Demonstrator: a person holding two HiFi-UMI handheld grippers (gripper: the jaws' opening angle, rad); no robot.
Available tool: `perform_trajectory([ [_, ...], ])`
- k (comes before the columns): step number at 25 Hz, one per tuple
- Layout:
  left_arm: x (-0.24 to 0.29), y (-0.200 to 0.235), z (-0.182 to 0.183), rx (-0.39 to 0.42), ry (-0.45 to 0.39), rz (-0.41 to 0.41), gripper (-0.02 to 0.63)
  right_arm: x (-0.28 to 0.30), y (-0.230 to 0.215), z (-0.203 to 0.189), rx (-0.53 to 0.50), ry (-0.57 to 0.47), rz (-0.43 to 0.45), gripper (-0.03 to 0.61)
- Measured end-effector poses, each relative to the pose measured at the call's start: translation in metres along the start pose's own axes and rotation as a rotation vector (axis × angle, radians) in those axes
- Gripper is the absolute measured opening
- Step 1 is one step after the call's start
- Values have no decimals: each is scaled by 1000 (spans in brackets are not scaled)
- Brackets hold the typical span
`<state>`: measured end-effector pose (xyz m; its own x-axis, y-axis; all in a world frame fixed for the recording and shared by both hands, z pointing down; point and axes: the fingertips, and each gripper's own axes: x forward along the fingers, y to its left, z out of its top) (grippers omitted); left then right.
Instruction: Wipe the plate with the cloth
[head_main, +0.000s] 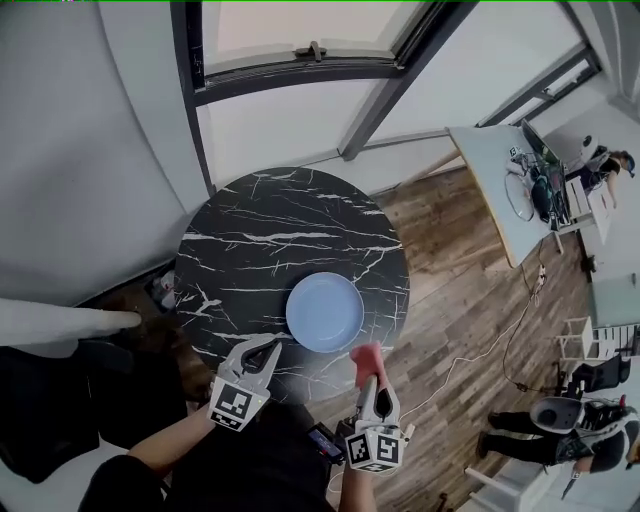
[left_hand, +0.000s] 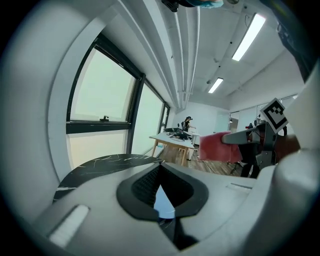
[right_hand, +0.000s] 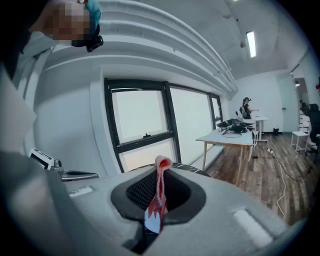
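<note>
The left gripper (left_hand: 161, 170) fills the lower part of the picture, its jaws closed together with nothing between the dark pads. Below the point where they meet, a sliver of the blue plate (left_hand: 164, 201) shows. The black marbled table (left_hand: 107, 162) lies beyond on the left, under a tall window (left_hand: 100, 95). On the right, the right gripper (left_hand: 226, 140), with its marker cube (left_hand: 274, 114), holds a pink cloth (left_hand: 216, 148) at its jaw tips. Far back, a person (left_hand: 188, 122) is at a desk (left_hand: 172, 140).
</note>
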<state>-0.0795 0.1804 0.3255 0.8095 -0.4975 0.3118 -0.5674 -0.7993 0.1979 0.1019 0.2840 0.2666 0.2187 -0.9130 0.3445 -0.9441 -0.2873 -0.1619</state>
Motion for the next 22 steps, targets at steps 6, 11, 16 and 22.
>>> perform_trajectory([
  [6, 26, 19, -22, -62, 138, -28, 3, 28, -6, -1, -13, 30, -34, 15],
  [11, 57, 26, -38, -71, 213, -30, 3, 62, -21, -7, -13, 53, -23, 15],
  [16, 82, 33, -59, -152, 276, 14, 3, 101, -40, -16, -46, 101, 8, 15],
  [22, 107, 53, -86, -213, 341, 83, 32, 136, -68, -30, -140, 175, 17, 15],
])
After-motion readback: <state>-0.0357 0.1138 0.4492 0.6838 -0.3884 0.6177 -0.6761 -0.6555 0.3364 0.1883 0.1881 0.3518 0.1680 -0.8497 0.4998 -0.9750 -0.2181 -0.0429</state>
